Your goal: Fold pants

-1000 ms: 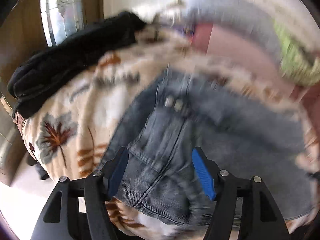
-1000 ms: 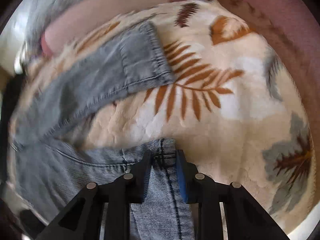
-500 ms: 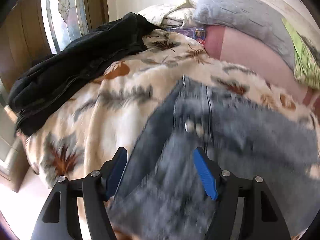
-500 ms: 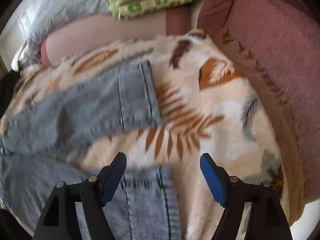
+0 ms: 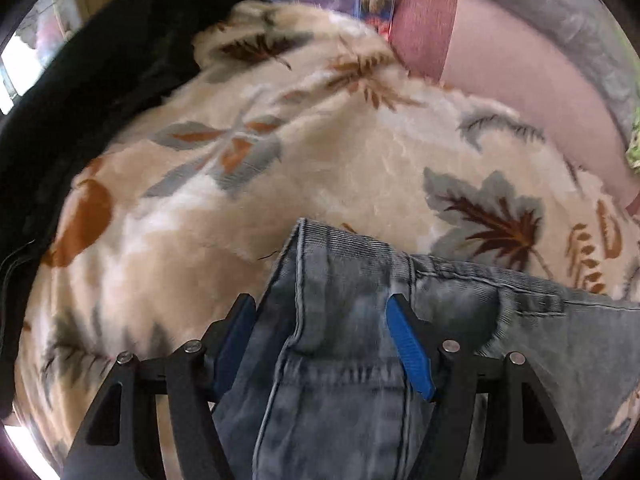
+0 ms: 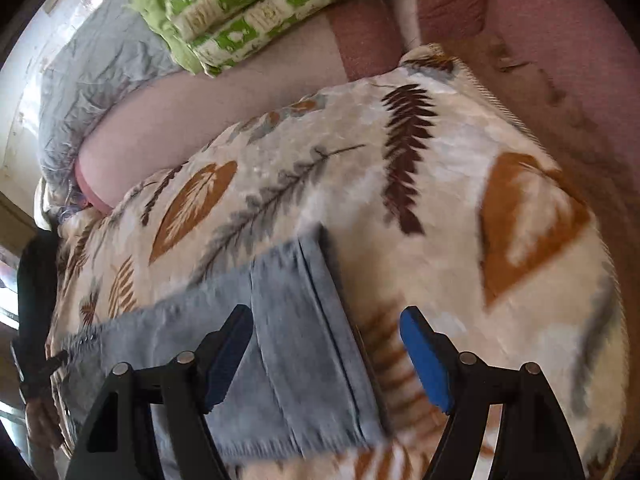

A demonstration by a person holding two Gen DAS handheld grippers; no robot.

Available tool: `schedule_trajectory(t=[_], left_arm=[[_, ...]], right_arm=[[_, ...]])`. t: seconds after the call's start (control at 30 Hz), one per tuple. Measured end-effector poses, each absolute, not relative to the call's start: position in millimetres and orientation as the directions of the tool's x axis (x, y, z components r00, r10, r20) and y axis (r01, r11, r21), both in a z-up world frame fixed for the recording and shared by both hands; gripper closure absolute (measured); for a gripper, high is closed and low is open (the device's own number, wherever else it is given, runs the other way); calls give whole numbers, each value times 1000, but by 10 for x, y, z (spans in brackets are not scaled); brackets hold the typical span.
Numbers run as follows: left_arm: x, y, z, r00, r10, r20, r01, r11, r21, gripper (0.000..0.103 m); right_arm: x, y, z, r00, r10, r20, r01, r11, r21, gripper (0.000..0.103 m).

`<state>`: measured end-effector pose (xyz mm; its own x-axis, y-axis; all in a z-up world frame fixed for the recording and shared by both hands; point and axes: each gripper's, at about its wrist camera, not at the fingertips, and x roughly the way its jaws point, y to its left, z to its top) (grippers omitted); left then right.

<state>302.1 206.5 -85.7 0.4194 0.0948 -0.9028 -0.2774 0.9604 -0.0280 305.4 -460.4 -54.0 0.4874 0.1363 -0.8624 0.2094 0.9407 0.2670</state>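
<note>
Spread wide under and beyond both pairs of fingers: a big fluffy cream blanket with brown, orange and grey leaves (image 5: 360,160). Past it, far ahead of the right fingers: a plain pink bed cover (image 6: 192,120), a crumpled grey quilt (image 6: 100,80) and a green and white patterned pillow (image 6: 248,12). Far off to the left of the left fingers: a heap of black cloth (image 5: 80,100) on the blanket's edge.

Lying on the blanket: faded blue-grey denim pants (image 5: 360,272). One thick stitched end right between the left fingers, reaching a little way ahead of them. Leg end with its hem (image 6: 288,320) flat between the right fingers, closer to the left one, bare blanket by the other.

Left gripper (image 5: 320,304): black arms, blue pads, spread wide with denim filling the gap. Squeezing or not, cannot tell.

Right gripper (image 6: 326,314): just been opening, now spread wide, pads not pinching the leg between them.
</note>
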Motion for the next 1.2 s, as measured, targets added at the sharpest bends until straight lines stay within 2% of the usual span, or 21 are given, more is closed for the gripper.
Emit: schedule_trajectory(t=[0.07, 0.1, 0.13, 0.17, 0.2, 0.27, 0.37, 0.43, 0.5, 0.53, 0.57, 0.6, 0.63, 0.73, 0.77, 0.8, 0.87, 1.1, 1.13, 1.17, 1.2], left_arm=[[3069, 2080, -893, 433, 102, -896, -294, 955, -33, 36], [3076, 2080, -886, 435, 111, -894, -299, 954, -27, 47], [3103, 2073, -885, 432, 126, -893, -303, 953, -12, 55], [3125, 2062, -881, 428, 136, -893, -303, 953, 0, 71], [3151, 2029, -870, 429, 141, -892, -288, 958, 13, 82], [3186, 1955, -840, 428, 165, -888, -256, 965, 56, 88], [3216, 1889, -710, 477, 208, -854, -239, 966, 102, 89], [3245, 1880, -582, 533, 186, -825, -245, 968, 60, 89], [3255, 1813, -504, 594, 200, -780, -247, 967, 60, 89], [3276, 1783, -541, 590, 227, -775, -259, 962, 86, 88], [3329, 1761, -637, 556, 241, -795, -261, 959, 108, 86], [3400, 1767, -811, 481, 236, -845, -251, 960, 125, 84], [3429, 1782, -899, 450, 234, -862, -254, 959, 128, 82], [3356, 1849, -821, 490, 215, -845, -256, 962, 96, 78], [3334, 1881, -765, 500, 215, -839, -260, 961, 91, 69], [3323, 1900, -725, 508, 216, -834, -266, 960, 86, 56], [3312, 1978, -662, 519, 200, -831, -286, 957, 52, 47], [3411, 1924, -796, 488, 162, -857, -256, 966, 37, 49], [3433, 1920, -834, 476, 167, -864, -260, 965, 44, 51], [3459, 1920, -872, 465, 172, -869, -264, 963, 49, 62], [3474, 1918, -894, 457, 187, -870, -269, 961, 65, 70]], right_arm=[[3290, -4541, -643, 470, 123, -874, 195, 951, 239, 24], [3388, -4509, -708, 453, 112, -884, 192, 957, 220, 25], [3487, -4478, -796, 436, 117, -892, 192, 957, 219, 30], [3541, -4445, -847, 424, 134, -896, 178, 957, 228, 65], [3594, -4374, -893, 402, 123, -907, 157, 967, 200, 78], [3603, -4219, -844, 420, 56, -906, 114, 987, 114, 86], [3470, -4188, -563, 512, 8, -859, 118, 990, 79, 86], [3334, -4223, -387, 578, -40, -815, 140, 989, 51, 86], [3284, -4247, -413, 598, -97, -796, 167, 986, 5, 81], [3320, -4272, -536, 575, -90, -813, 167, 986, 10, 69], [3389, -4305, -726, 512, -52, -857, 148, 989, 28, 47], [3409, -4368, -911, 439, -50, -897, 168, 985, 28, 44], [3373, -4418, -945, 442, -45, -896, 188, 981, 44, 44], [3152, -4637, -850, 505, 26, -863, 243, 955, 171, 36], [3107, -4699, -807, 510, 36, -859, 251, 949, 189, 35], [3073, -4761, -767, 513, 46, -857, 253, 946, 202, 35], [3077, -4809, -690, 517, 56, -854, 254, 943, 216, 35], [3491, -4658, -626, 489, 114, -864, 206, 948, 242, 35], [3618, -4597, -701, 464, 117, -878, 198, 953, 231, 38], [3692, -4547, -767, 435, 123, -892, 183, 958, 222, 63], [3770, -4478, -861, 390, 103, -915, 173, 968, 183, 75]])
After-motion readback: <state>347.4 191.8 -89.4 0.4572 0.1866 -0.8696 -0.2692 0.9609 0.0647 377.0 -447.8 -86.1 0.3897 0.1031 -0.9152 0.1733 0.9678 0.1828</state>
